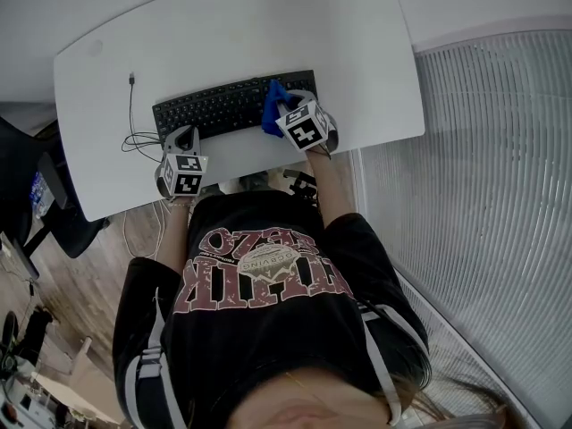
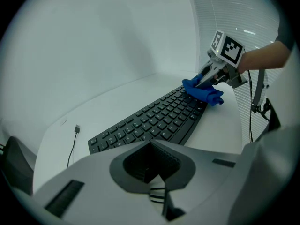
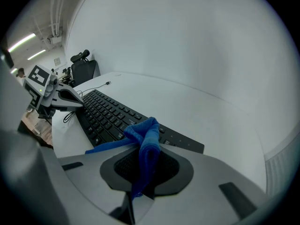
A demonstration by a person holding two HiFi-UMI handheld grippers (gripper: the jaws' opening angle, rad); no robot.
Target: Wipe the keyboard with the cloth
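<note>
White surface (image 1: 268, 34): one working area, carrying everything listed below.

Black keyboard (image 1: 228, 105): lies flat, keys up. Its long axis runs from the fingers of one gripper to the fingers of the other, across the person's front, and is slightly skewed, so the end at the right fingers lies a little farther from the person. The space-bar edge faces the person.

Left gripper (image 1: 181, 136): fingers closed on nothing, at the near corner of the keyboard's left end. Whether they press on the casing or sit just above it cannot be told.

Right gripper (image 1: 284, 111): fingers clamped on the blue cloth (image 3: 145, 139), which is pinched between them and bunches out past their tips.

Cloth position: the free folds lie on the keys at the keyboard's right end, directly ahead of the right fingers and well apart from the left fingers.

Cable (image 1: 134, 119): leaves the keyboard beyond the left fingers, with its plug (image 2: 76, 128) lying loose on the surface.

Progress, as judged: the cloth is in hand and on the keys, so wiping is under way. No dust or streaks are visible, so the area already covered cannot be confirmed. With the cloth at the right end, I judge that the long run of keys toward the left fingers may still need wiping.
</note>
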